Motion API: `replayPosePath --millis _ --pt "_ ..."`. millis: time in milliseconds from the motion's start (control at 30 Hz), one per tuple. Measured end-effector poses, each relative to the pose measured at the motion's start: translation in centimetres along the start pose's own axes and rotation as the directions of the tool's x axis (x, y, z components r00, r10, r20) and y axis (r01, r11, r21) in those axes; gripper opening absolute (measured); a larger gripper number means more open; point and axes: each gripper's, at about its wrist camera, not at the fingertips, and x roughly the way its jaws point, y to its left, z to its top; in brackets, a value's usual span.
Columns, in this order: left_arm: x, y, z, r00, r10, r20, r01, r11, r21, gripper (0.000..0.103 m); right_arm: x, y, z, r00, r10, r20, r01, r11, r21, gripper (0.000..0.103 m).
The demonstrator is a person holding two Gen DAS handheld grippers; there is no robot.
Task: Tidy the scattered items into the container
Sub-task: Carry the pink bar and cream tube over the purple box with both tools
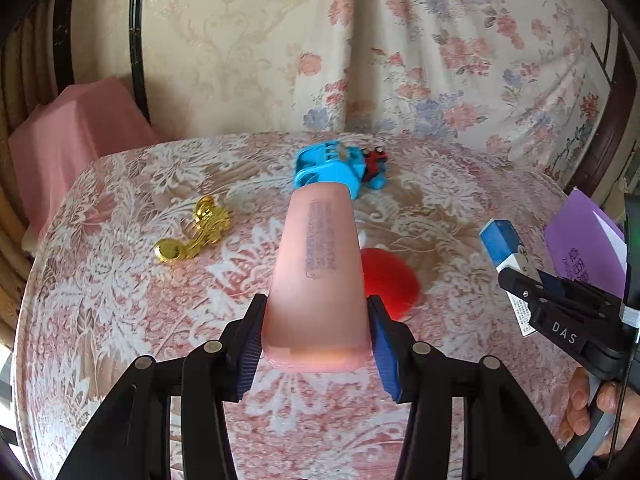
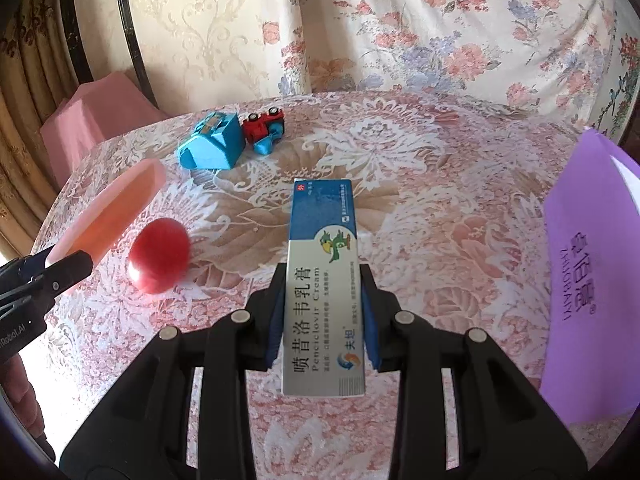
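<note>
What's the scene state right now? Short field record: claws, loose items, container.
left claw: shut on pink tube, lifted off the table
right claw: shut on cream box, lifted off the table
loose on tablecloth: red ball, blue toy, red toy truck, gold ornament
container: purple bag, at table's right edge
in container: cannot tell
</note>
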Motion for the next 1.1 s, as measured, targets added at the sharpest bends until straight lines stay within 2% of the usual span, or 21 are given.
replayPosePath --millis 1100 --pt "-3.0 -8.6 2.6 0.992 -0.106 0.065 0.098 0.988 0.115 0.049 -6.6 -5.0 1.2 0.994 -0.045 0.098 0.039 0.997 0.061 0.036"
